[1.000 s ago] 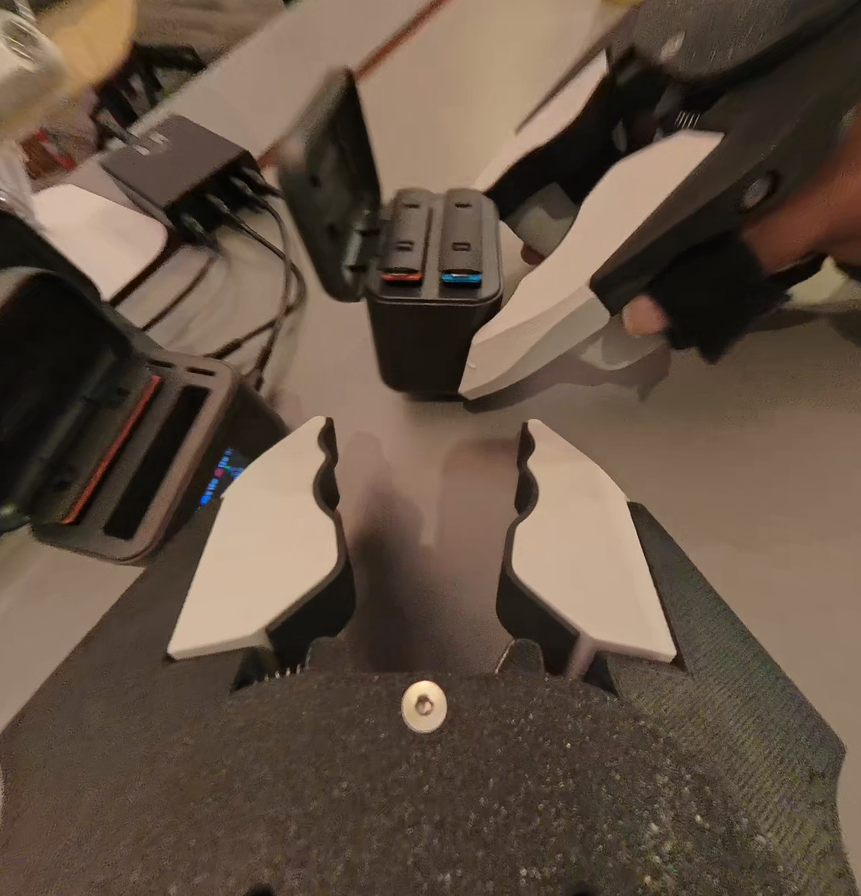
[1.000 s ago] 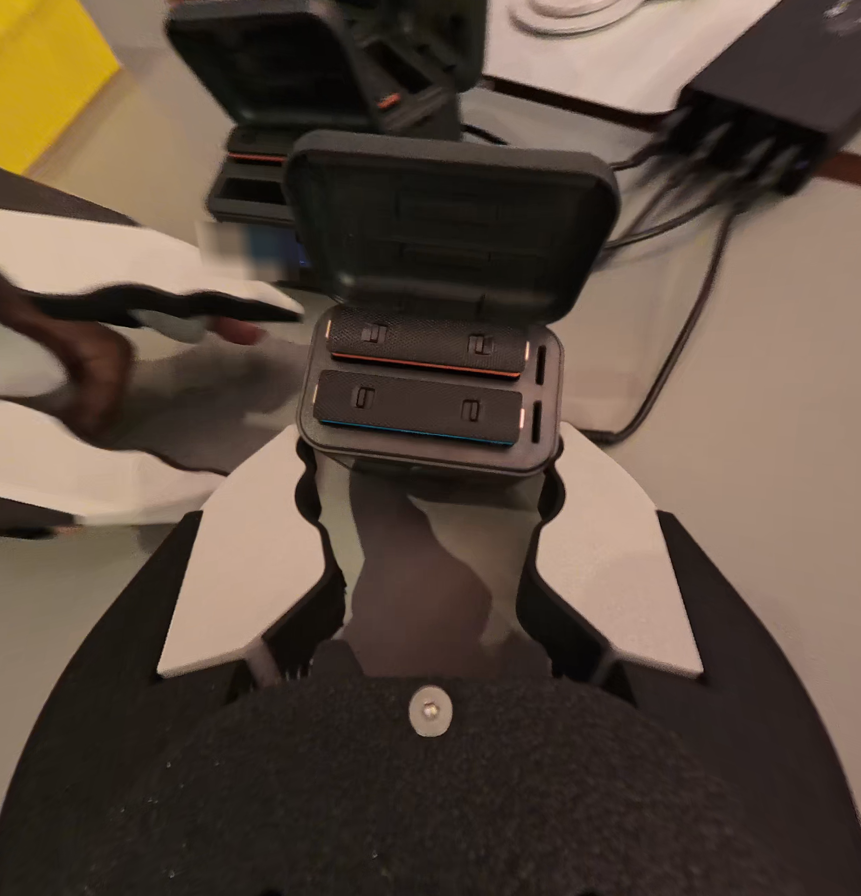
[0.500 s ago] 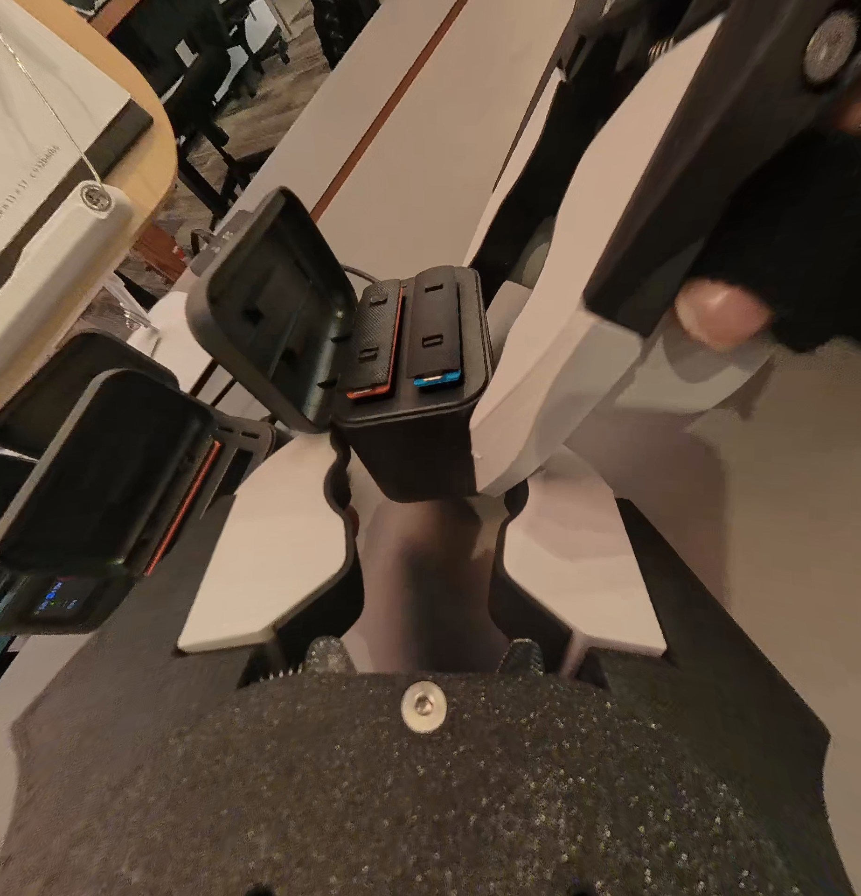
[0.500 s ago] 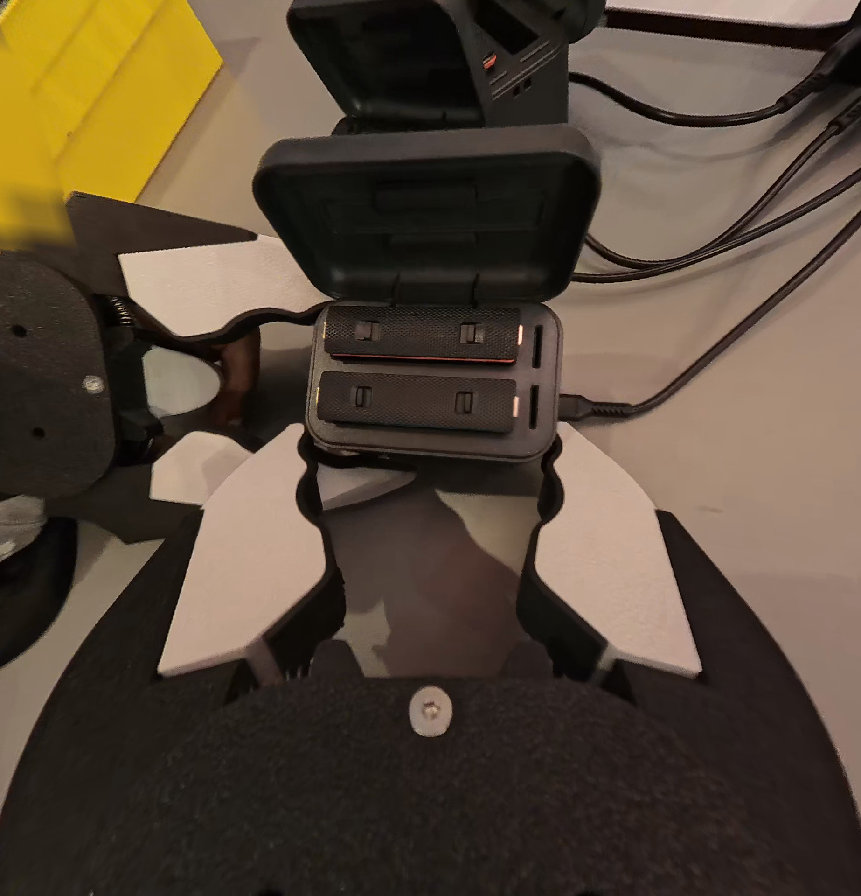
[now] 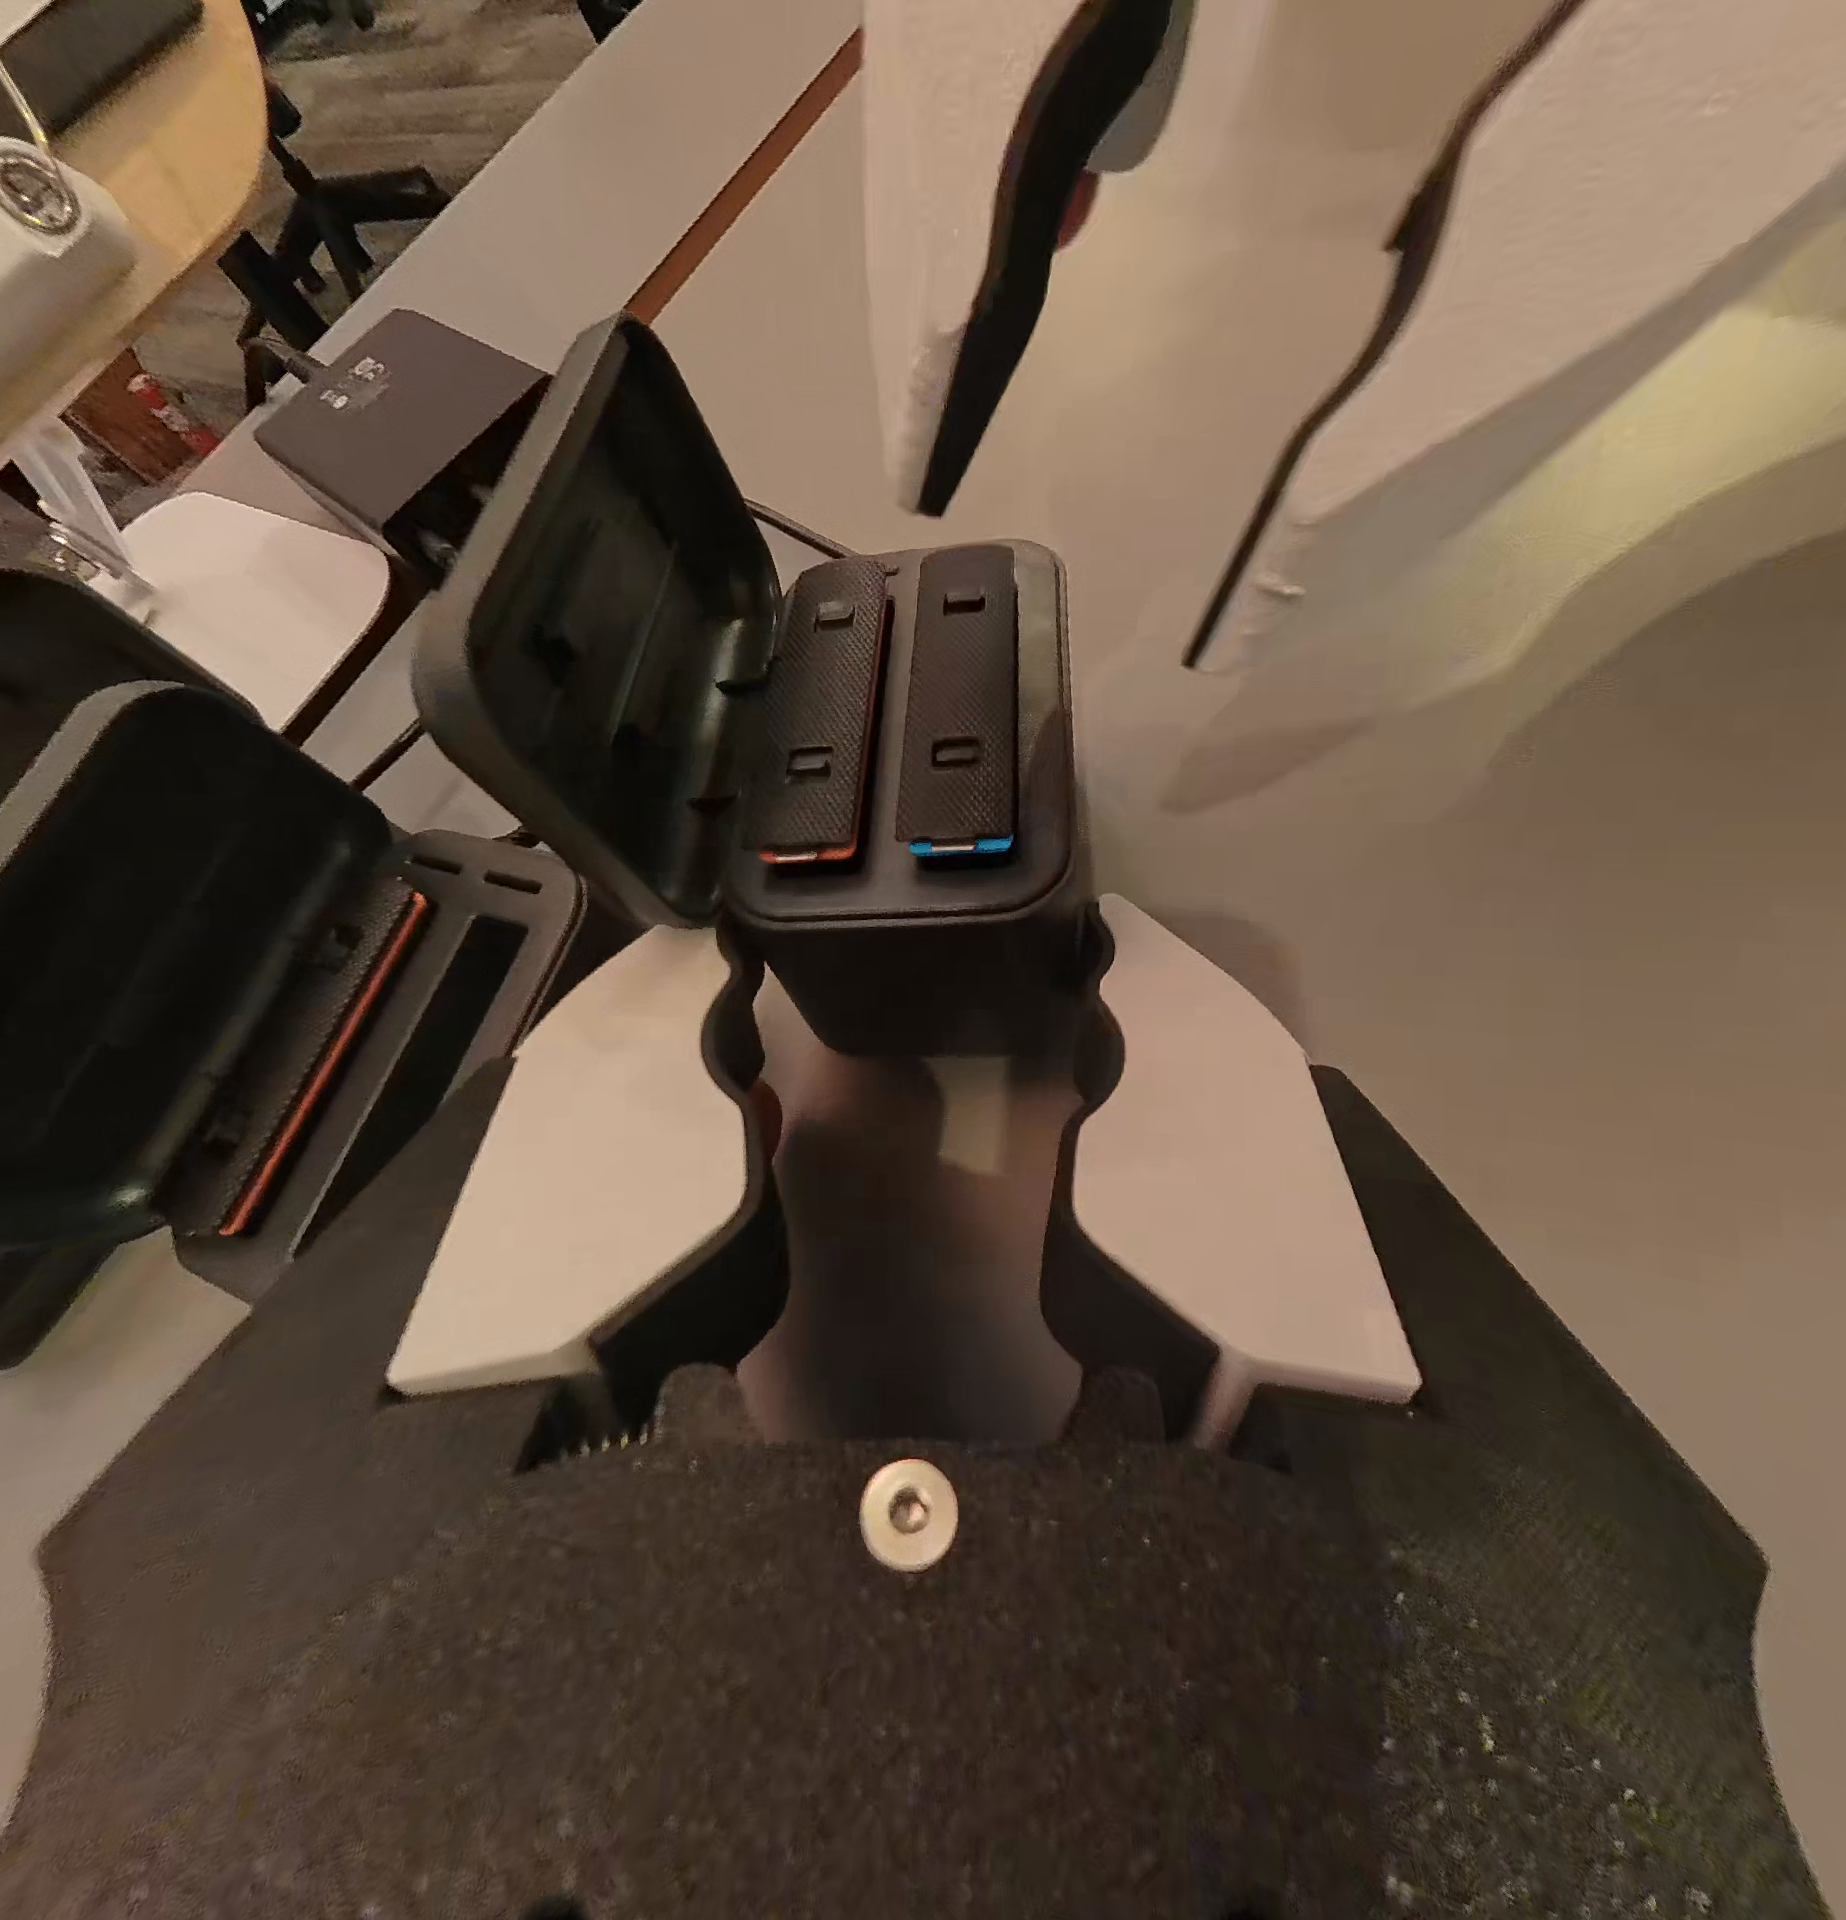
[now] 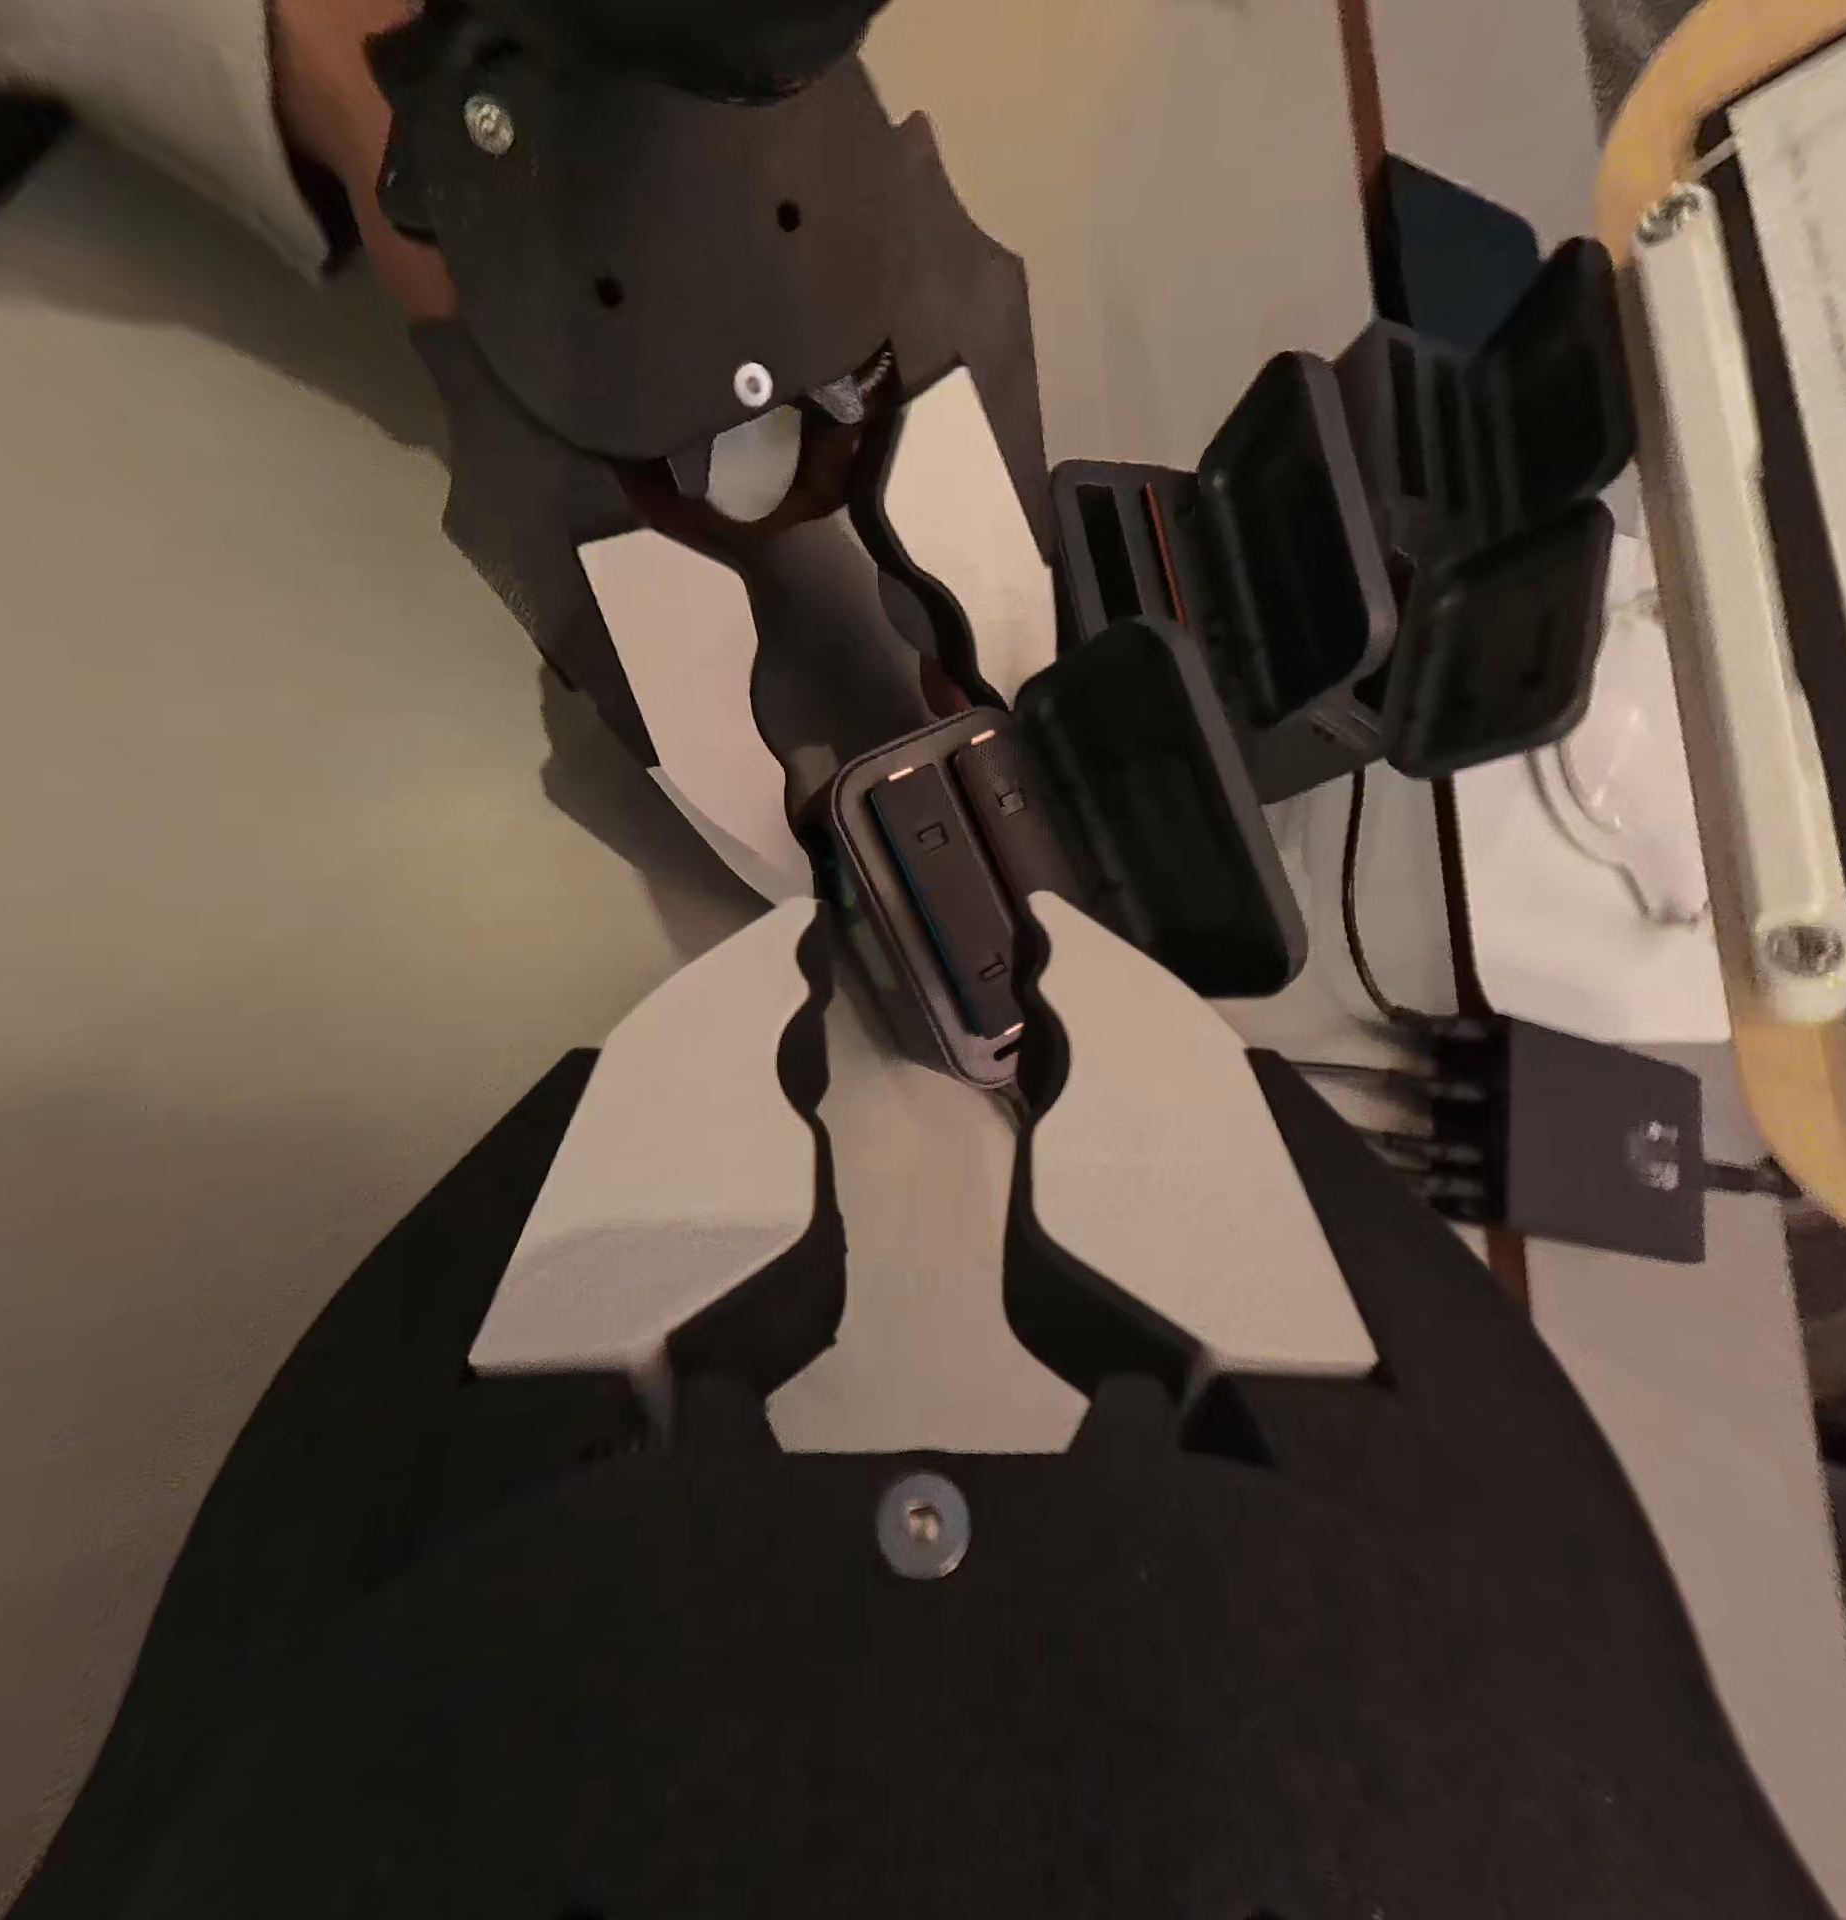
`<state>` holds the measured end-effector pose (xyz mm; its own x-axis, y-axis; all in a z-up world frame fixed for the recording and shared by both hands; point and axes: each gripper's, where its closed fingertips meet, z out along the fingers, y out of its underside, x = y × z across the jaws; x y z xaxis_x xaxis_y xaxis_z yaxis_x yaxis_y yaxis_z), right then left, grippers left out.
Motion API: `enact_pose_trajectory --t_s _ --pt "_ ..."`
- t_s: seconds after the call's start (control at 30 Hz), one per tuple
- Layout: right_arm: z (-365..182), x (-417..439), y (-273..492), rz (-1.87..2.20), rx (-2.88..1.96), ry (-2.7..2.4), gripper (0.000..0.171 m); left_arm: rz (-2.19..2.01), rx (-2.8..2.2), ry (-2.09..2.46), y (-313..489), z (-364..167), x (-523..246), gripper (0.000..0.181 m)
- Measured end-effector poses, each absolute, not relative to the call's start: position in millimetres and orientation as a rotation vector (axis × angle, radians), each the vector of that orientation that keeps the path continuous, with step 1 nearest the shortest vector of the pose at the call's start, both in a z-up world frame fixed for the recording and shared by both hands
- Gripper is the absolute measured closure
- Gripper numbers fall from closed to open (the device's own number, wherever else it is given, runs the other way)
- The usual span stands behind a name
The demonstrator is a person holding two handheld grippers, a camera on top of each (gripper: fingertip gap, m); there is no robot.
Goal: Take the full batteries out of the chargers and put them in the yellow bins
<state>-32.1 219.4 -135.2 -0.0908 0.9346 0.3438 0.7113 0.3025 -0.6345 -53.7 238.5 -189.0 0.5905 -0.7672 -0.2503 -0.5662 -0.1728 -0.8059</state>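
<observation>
- Left wrist view, at 9 o'clock: a second charger [image 5: 306, 1049] stands on the desk [image 5: 1521, 1039] with its lid up; an orange-edged battery [image 5: 327, 1070] fills one slot and the slot beside it is bare.
- At 11 o'clock, farther off: a black power hub [image 5: 399, 400] with cables running from it.
- Centre: the charger [image 5: 929, 914] sits between the fingers of the left gripper [image 5: 914, 997], lid [image 5: 607, 623] swung up to its left. The jaws are closed onto its lower body, one finger touching each side.
- In its slots: an orange-tipped battery [image 5: 820, 717] next to the lid and a blue-tipped battery [image 5: 960, 707] to its right, both seated.
- At 1 o'clock: the white fingers of the right gripper [image 5: 1054, 499] hang above the charger, apart from it.
- Right wrist view, at 11 o'clock: the left gripper [image 6: 898, 790] reaches in from the top, its tips on the charger [image 6: 929, 914].
- Centre: the right gripper [image 6: 924, 925] has its jaws spread to about a battery's width, with the blue-edged battery [image 6: 934, 904] between the tips. Whether the pads touch it cannot be told.
- At 2 o'clock: more open chargers [image 6: 1418, 582] cluster behind.
- At 3 o'clock: the hub [image 6: 1584, 1143] lies on the desk [image 6: 223, 831].
</observation>
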Motion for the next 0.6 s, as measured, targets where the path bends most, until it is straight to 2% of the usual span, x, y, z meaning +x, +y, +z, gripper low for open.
enact_pose_trajectory --t_s 0.1,0.27,0.6 --pt "-139 -35 224 0.333 -1.428 -2.044 0.145 -0.280 -1.870 1.085 240 -190 -55 0.123" --pt "-154 -37 233 0.210 -1.398 -2.286 0.146 -0.284 -1.862 1.103 240 -191 -55 0.123" --pt "-157 -42 236 0.093 -1.244 -2.495 0.157 -0.298 -1.906 1.103 241 -195 -60 0.123"
